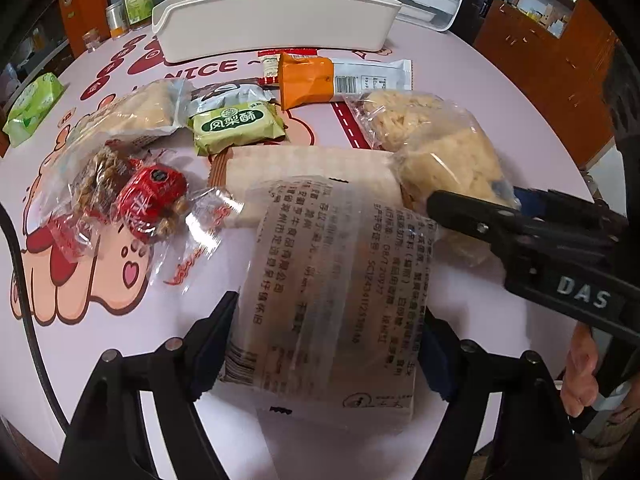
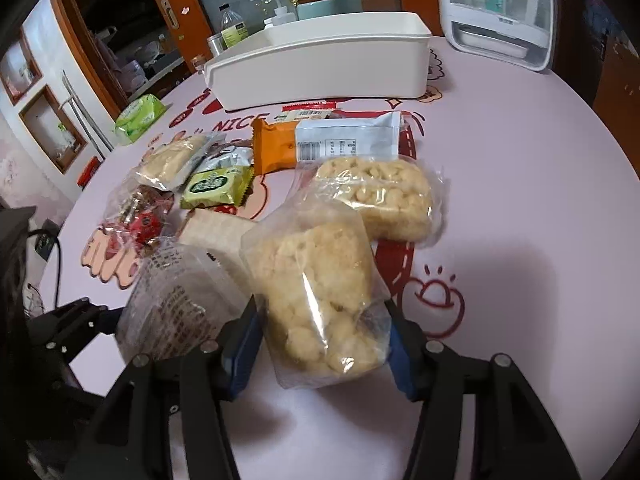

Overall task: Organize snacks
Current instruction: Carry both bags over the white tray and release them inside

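Nearest, left gripper (image 1: 326, 344) clamps the printed wafer pack (image 1: 332, 280) at its sides, right gripper (image 2: 320, 344) pinches the puffed-rice bag (image 2: 320, 296) low over the table (image 2: 520, 200): both light, crinkly, slippery, crushable, so grip gently mid-body, white bin (image 2: 320, 68) beyond

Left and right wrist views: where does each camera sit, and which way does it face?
Left wrist: on the left gripper, looking across the table toward the white bin; its fingers flank a printed wafer pack; the right gripper shows.
Right wrist: on the right gripper, same heading; its fingers flank a puffed-rice bag.
Shared: both packs, the bin.
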